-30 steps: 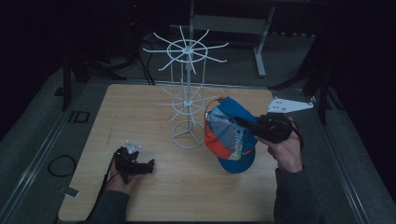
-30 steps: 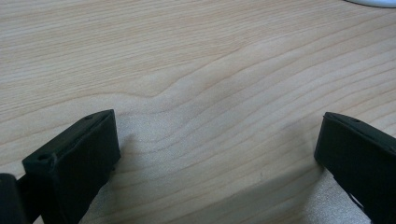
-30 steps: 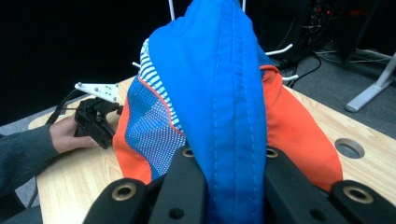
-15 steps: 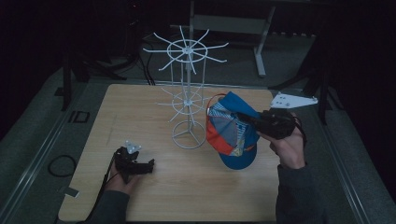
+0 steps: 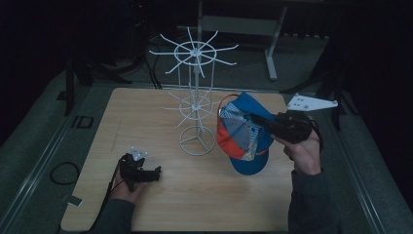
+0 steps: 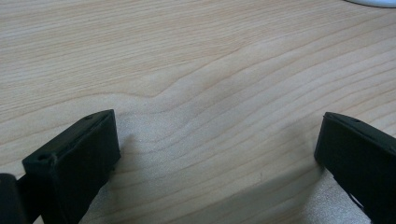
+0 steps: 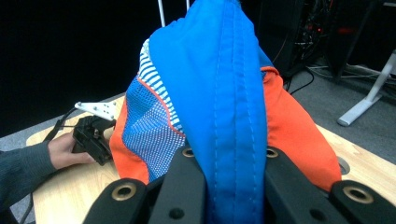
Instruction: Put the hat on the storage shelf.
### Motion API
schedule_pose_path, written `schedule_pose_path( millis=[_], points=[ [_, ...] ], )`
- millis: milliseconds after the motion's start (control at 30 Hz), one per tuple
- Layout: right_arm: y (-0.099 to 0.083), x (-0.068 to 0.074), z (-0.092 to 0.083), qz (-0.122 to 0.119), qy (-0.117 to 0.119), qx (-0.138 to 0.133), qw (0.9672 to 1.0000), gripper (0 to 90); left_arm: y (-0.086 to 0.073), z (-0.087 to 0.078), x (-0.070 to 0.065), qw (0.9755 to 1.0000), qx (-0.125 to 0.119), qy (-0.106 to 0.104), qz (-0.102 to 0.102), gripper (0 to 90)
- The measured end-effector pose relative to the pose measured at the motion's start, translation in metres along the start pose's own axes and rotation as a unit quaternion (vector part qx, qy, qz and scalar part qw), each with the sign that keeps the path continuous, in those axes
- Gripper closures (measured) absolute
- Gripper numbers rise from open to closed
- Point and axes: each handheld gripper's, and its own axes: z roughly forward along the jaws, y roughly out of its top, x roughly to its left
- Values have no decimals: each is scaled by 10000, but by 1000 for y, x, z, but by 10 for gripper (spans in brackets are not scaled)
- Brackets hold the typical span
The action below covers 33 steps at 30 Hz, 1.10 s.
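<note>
A blue and orange cap (image 5: 243,131) with a striped and mesh panel is held up above the right part of the wooden worktop (image 5: 146,112), just to the right of the white wire rack (image 5: 195,97), whose round base stands on the wood. The cap's blue fabric is pinched between the closed jaws of the right tool (image 5: 272,124), as is seen in the right gripper view (image 7: 224,172), with the cap hanging down from the grip. The left tool (image 5: 139,170) is rested low on the near left of the worktop, well apart from the cap; its jaws are spread wide in the left gripper view (image 6: 215,154), with bare wood between them.
</note>
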Motion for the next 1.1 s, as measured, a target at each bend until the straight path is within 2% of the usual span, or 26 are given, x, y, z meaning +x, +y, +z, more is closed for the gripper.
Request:
schedule_pose_path(
  millis=[333, 1100],
  points=[
    [8, 0, -4, -68, 0, -100, 9999, 875, 0, 0, 0, 10000, -1, 0, -1, 0],
    [12, -2, -12, -87, 83, -360, 9993, 876, 0, 0, 0, 10000, 0, 0, -1, 1]
  ],
)
